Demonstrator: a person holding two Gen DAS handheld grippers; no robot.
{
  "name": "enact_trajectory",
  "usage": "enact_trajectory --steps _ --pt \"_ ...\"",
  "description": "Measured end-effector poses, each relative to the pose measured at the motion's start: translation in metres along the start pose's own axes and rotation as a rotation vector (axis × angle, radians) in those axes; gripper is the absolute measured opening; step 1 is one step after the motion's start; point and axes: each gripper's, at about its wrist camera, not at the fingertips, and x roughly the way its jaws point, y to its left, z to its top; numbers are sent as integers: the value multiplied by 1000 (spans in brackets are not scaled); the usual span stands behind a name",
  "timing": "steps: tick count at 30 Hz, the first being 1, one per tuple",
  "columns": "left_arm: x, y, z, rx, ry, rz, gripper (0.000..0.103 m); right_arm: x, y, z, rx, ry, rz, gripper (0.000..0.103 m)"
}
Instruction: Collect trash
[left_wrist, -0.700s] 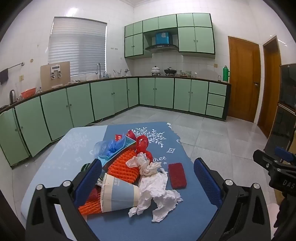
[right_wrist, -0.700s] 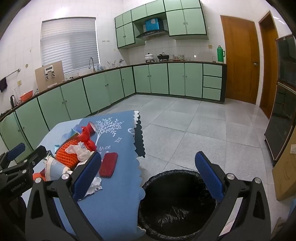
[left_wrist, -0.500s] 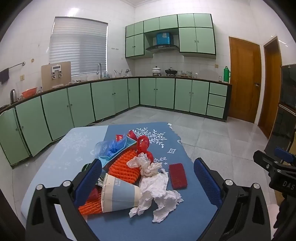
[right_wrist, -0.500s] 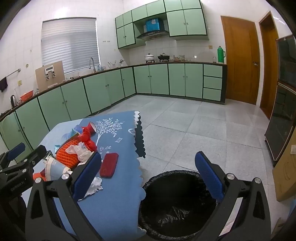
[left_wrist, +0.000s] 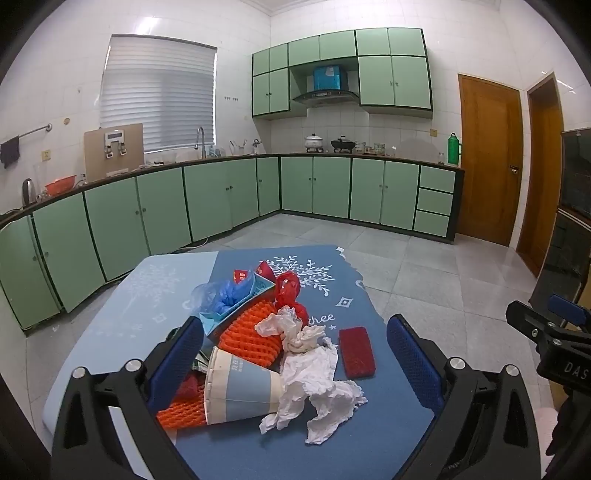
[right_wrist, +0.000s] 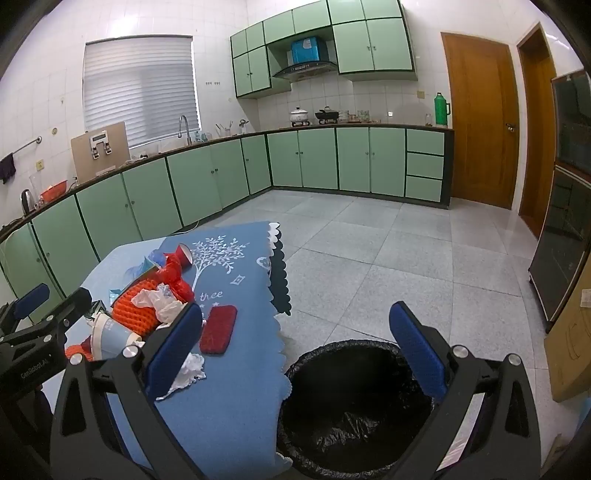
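Right now we hold both sets of jaws wide apart and empty. Between the left gripper's (left_wrist: 295, 363) jaws lie the paper cup (left_wrist: 240, 387) and crumpled tissue (left_wrist: 317, 380) on the bench (left_wrist: 369, 443); beyond them sit orange foam netting (left_wrist: 251, 336), a red sponge (left_wrist: 356, 350) and red plastic bag (left_wrist: 290, 291). Below the right gripper (right_wrist: 295, 356) stands the lined bin (right_wrist: 354, 410). We risk snagging several tangled pieces at once and spilling some onto the floor.
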Motion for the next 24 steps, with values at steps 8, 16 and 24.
enact_trajectory --steps 8,16,24 --pt "0 1 2 1 -1 1 97 0 2 0 -3 -2 1 98" --pt "0 0 1 0 -2 2 97 1 1 0 -2 -2 2 98" --pt "0 1 2 0 -3 2 97 1 2 0 0 -2 2 98"
